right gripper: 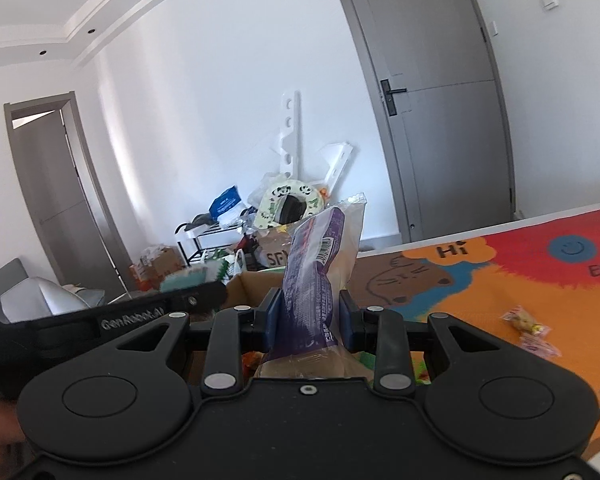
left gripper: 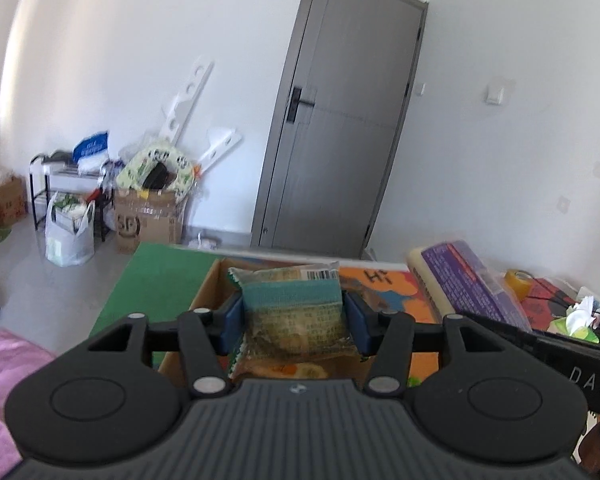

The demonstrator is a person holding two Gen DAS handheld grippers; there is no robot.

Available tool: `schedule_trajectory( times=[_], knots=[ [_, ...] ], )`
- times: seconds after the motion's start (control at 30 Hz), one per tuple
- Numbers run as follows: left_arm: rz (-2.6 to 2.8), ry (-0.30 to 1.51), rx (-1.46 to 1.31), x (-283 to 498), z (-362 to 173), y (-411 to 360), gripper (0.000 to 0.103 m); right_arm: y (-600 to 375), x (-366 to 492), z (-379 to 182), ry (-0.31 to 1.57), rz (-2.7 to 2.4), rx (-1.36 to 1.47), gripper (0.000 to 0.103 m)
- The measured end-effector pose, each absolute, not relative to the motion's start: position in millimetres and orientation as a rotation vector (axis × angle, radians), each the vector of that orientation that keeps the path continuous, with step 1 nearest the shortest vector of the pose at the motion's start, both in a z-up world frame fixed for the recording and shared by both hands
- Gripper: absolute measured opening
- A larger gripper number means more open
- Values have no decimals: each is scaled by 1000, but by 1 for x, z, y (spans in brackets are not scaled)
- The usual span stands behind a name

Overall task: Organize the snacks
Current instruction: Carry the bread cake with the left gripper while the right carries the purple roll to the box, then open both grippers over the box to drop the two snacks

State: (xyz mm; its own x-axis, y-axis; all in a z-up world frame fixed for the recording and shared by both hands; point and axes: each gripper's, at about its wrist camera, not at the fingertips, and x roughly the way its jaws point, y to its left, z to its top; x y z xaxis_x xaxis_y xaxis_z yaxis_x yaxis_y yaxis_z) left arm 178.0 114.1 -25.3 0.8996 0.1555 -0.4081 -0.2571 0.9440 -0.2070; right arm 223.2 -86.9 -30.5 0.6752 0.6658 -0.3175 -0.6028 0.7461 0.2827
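My left gripper point(left gripper: 293, 320) is shut on a green and teal snack packet point(left gripper: 296, 316) and holds it over an open cardboard box point(left gripper: 206, 288) on the table. My right gripper point(right gripper: 309, 320) is shut on a purple and clear snack bag point(right gripper: 320, 276), held upright just right of the same box point(right gripper: 252, 280). The purple bag also shows in the left wrist view point(left gripper: 466, 278), with the right gripper's body point(left gripper: 540, 344) beside it. The left gripper's body point(right gripper: 132, 312) shows in the right wrist view.
The table has a colourful cartoon mat point(right gripper: 500, 288) and a green part point(left gripper: 156, 280). Small wrapped candies point(right gripper: 528, 328) lie on the mat at right. A tape roll point(left gripper: 518, 282) and tissues point(left gripper: 576, 316) sit at far right. Boxes and bags point(left gripper: 148, 216) clutter the floor by a grey door point(left gripper: 340, 140).
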Motion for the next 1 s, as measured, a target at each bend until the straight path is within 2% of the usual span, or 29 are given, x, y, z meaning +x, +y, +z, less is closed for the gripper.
schedule_trajectory(
  times=[0.1,0.17,0.43,0.57,0.63,0.77,1.0],
  knots=[
    [245,417,-272,177,-29,124,65,-78,224,-32,433,731,156,30],
    [263,406,-260,173,-28,127,78,-71,225,-33,440,741,153,30],
    [305,389,-293,159,-21,149,79,-43,232,-30,458,782,145,33],
    [314,409,-308,156,-22,152,83,-46,226,-29,443,748,142,50],
    [305,421,-311,155,-25,150,85,-55,224,-29,454,746,166,51],
    [303,440,-326,153,-29,143,89,-81,218,-33,470,715,199,64],
    [281,431,-295,148,-25,117,93,-120,210,-37,460,641,227,72]
  ],
)
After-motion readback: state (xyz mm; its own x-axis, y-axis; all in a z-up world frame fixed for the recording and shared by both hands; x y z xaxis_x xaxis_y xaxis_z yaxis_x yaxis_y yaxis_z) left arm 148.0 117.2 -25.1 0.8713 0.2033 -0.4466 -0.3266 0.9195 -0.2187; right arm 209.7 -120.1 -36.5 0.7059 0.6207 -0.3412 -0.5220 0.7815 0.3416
